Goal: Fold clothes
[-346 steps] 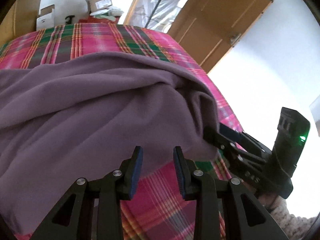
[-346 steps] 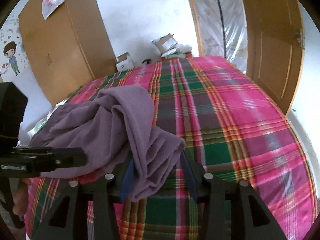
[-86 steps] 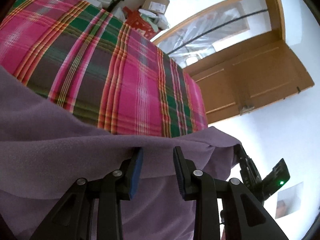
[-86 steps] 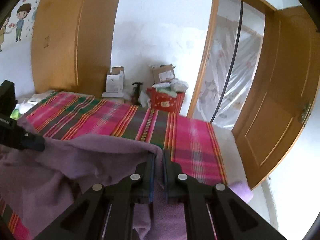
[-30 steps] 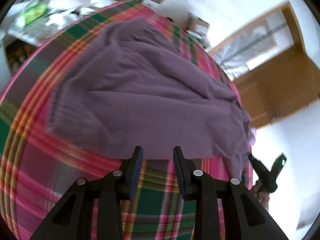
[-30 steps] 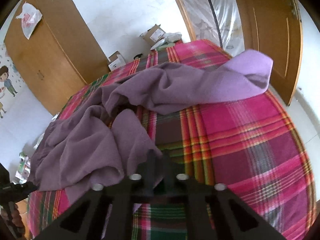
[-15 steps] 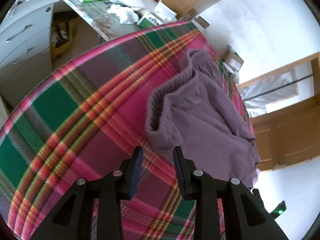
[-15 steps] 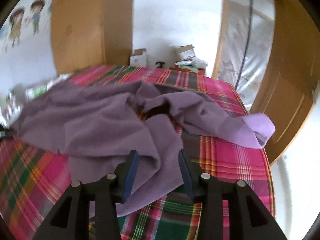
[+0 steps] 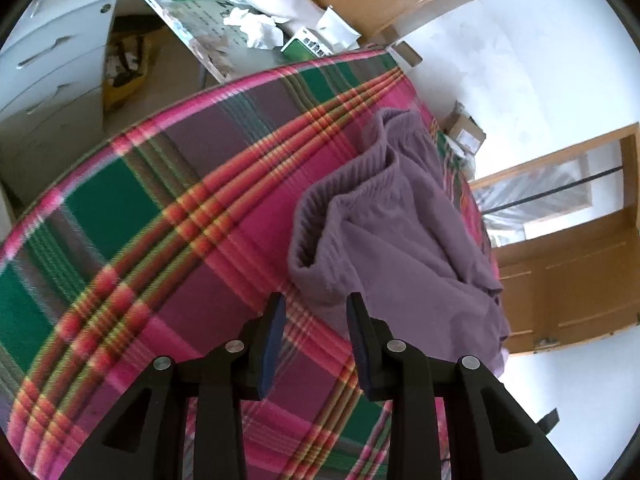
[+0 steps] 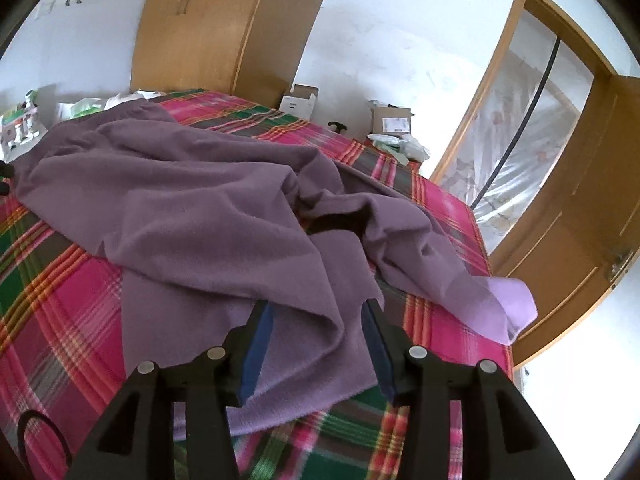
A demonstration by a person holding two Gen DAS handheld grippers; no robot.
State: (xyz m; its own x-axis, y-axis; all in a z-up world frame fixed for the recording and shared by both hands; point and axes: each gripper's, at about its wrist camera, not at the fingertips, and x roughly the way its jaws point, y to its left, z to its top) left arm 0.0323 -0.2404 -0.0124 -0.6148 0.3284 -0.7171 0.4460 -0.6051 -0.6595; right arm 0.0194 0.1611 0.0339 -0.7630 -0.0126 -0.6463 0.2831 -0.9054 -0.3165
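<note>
A purple fleece garment (image 10: 208, 216) lies spread and rumpled on a bed covered with a pink, green and purple plaid blanket (image 10: 52, 312). It stretches from the far left of the bed towards the near right, with deep folds through its middle, and one lighter purple end (image 10: 508, 304) hangs at the right edge of the bed near a wooden door (image 10: 580, 208).

The right gripper (image 10: 318, 338) is released, its jaws spread wide and empty, hovering over the near fold of the garment; whether the blue pads (image 10: 256, 346) touch the cloth cannot be told.

From the left wrist view, the ribbed waistband (image 9: 320, 208) of the garment stands bunched on the blanket. The left gripper (image 9: 316, 332) is also released and holds nothing, its tips just at the near edge of the cloth.

Beyond the bed, at the far left, a cluttered desk (image 9: 192, 20) carries tissues and packets, beside a grey drawer unit (image 9: 48, 64). Cardboard boxes (image 10: 390, 118) sit against the far wall.
</note>
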